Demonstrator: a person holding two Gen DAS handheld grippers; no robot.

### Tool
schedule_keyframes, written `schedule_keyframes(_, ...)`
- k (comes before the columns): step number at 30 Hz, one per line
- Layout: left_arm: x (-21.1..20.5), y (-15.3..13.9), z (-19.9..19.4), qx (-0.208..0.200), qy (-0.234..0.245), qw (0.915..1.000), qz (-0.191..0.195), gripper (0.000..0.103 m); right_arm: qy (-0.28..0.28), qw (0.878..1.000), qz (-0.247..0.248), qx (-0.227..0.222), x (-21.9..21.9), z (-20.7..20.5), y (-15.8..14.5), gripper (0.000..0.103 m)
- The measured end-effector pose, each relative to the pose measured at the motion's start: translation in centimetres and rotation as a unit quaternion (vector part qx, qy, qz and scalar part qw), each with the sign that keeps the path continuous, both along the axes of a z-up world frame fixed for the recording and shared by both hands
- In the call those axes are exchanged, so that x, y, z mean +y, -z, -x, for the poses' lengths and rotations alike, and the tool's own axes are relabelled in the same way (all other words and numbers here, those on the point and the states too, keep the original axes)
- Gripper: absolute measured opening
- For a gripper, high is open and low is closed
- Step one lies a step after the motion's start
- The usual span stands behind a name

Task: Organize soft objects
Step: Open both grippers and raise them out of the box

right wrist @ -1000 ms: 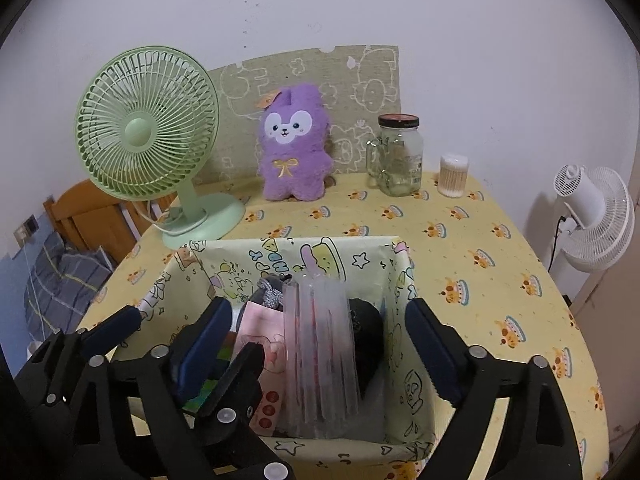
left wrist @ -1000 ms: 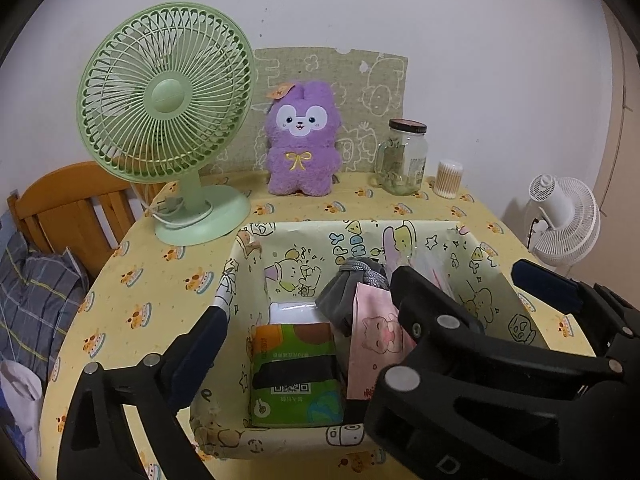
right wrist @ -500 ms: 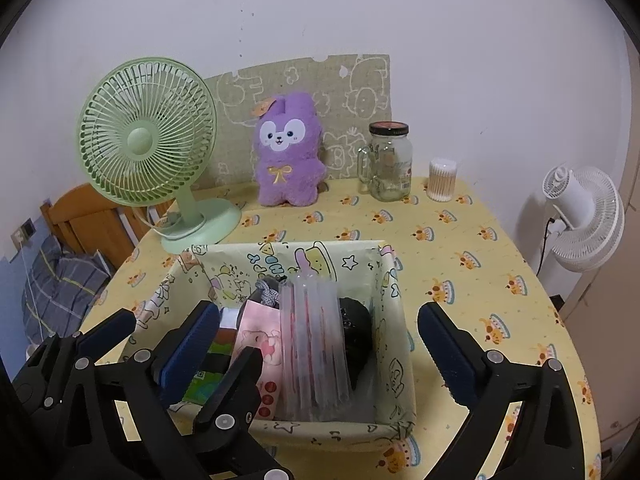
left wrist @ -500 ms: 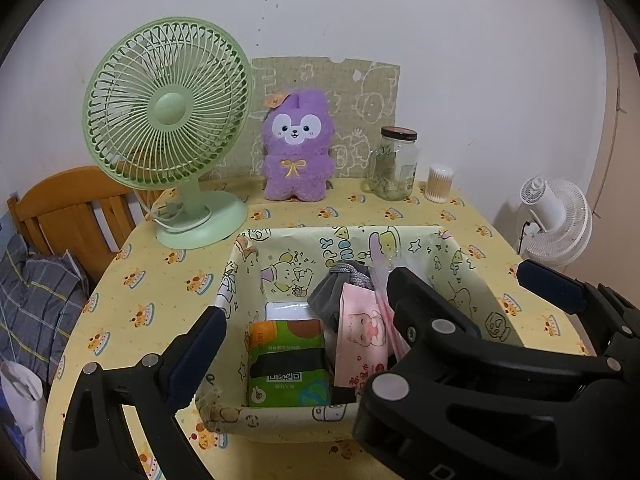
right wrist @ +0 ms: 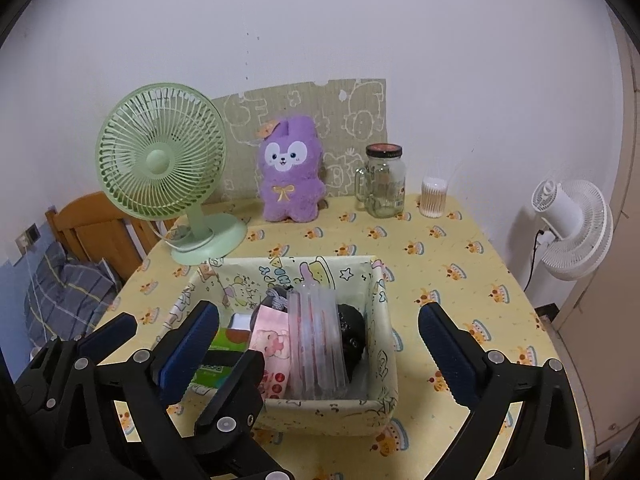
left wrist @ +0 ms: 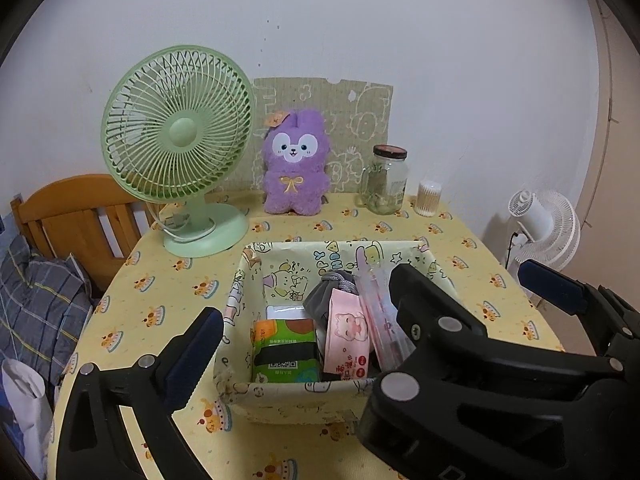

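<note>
The fabric basket [right wrist: 382, 360] sits near the table's front edge, packed with a green tissue pack [left wrist: 286, 352], pink wipes [right wrist: 272, 356] and a clear pouch [right wrist: 316, 344]. Both the left gripper [left wrist: 352, 344] and the right gripper [right wrist: 320, 344] hover wide open over it, holding nothing. The purple plush [right wrist: 290, 170] stands far back by the green fan [right wrist: 160, 152] and glass jar [right wrist: 384, 184], so a careless reach for it could topple either.

A basket [right wrist: 384, 360] sits on the surface [right wrist: 460, 248] holding packets; behind it stand a fan [right wrist: 160, 164], plush toy [right wrist: 290, 172] and jar [right wrist: 384, 184], left to right.
</note>
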State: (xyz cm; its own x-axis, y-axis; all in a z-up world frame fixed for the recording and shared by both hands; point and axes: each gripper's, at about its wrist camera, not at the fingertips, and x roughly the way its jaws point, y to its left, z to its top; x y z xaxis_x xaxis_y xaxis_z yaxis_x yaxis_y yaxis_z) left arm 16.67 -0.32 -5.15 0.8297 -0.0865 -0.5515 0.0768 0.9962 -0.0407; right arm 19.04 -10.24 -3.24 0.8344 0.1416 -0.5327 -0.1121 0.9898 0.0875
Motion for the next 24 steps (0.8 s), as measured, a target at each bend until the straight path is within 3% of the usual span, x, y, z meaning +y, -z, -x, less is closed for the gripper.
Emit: schedule_keyframes(24, 1.4, -3.9, 5.5, -0.047, -0.024, 0.9986, 0.003, 0.103, 0.019, 0.999, -0.001, -0.045, -3.0, 6.3, -4.4, 0.101)
